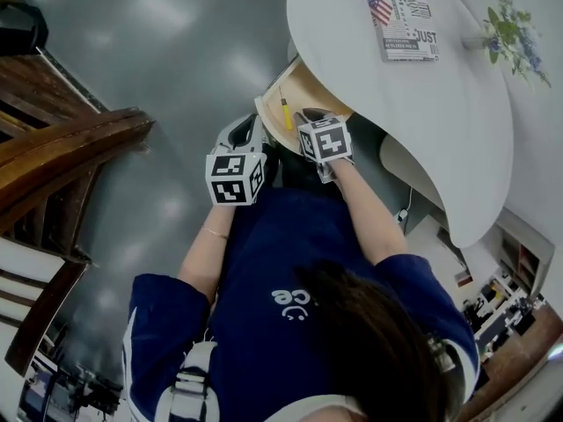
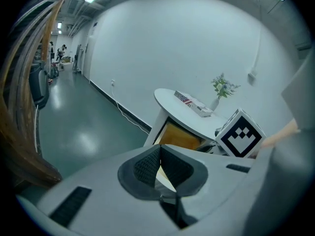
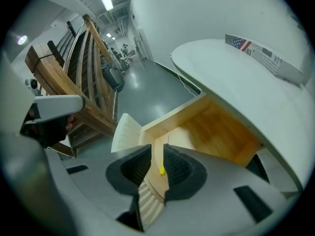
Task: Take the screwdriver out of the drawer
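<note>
A screwdriver [image 1: 286, 112] with a yellow handle lies in the open wooden drawer [image 1: 310, 84] under the white round table. My right gripper [image 1: 311, 116] hangs just over the drawer, pointing steeply down. In the right gripper view its jaws stand a little apart [image 3: 157, 163] and the yellow handle [image 3: 162, 170] shows in the gap below them, untouched by the pads. My left gripper [image 1: 253, 127] is beside the drawer's front, to the left. In the left gripper view its pads [image 2: 147, 163] meet at the tips with nothing between them.
The white table [image 1: 440, 121] carries a flag-printed box [image 1: 400, 11] and a small plant [image 1: 510, 33]. The drawer's curved white ribbed front [image 3: 124, 132] juts toward me. A wooden stair frame [image 1: 62, 165] stands at the left over grey floor [image 1: 176, 51].
</note>
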A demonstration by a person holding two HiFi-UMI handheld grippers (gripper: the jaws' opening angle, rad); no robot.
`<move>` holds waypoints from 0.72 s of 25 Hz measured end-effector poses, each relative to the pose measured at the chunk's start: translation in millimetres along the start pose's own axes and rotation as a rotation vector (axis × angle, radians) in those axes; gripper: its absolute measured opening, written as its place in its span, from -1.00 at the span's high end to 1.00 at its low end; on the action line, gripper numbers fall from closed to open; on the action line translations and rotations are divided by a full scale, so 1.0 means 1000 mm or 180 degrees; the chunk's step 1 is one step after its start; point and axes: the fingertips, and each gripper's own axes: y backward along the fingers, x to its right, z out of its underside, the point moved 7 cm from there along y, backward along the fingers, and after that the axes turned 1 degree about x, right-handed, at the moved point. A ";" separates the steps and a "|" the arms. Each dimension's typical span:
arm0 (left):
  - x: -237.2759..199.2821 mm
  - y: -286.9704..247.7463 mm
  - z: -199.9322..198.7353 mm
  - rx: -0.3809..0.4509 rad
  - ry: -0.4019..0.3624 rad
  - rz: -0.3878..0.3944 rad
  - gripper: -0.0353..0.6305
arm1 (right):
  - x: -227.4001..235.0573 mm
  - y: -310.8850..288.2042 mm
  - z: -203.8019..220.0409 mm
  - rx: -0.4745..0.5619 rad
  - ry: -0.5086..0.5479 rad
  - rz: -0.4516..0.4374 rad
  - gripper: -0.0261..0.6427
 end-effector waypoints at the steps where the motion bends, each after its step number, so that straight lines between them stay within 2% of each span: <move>1: 0.000 -0.001 0.001 -0.0016 0.0024 -0.0022 0.88 | 0.000 -0.005 -0.001 -0.0034 -0.0002 -0.0006 0.67; 10: -0.004 -0.013 -0.002 -0.0023 0.0086 -0.0159 0.88 | 0.007 -0.042 -0.001 -0.0316 0.0023 -0.0091 0.56; 18: -0.014 -0.012 0.005 -0.0001 0.0271 -0.0441 0.88 | 0.006 -0.080 0.006 -0.0571 0.0149 -0.0245 0.44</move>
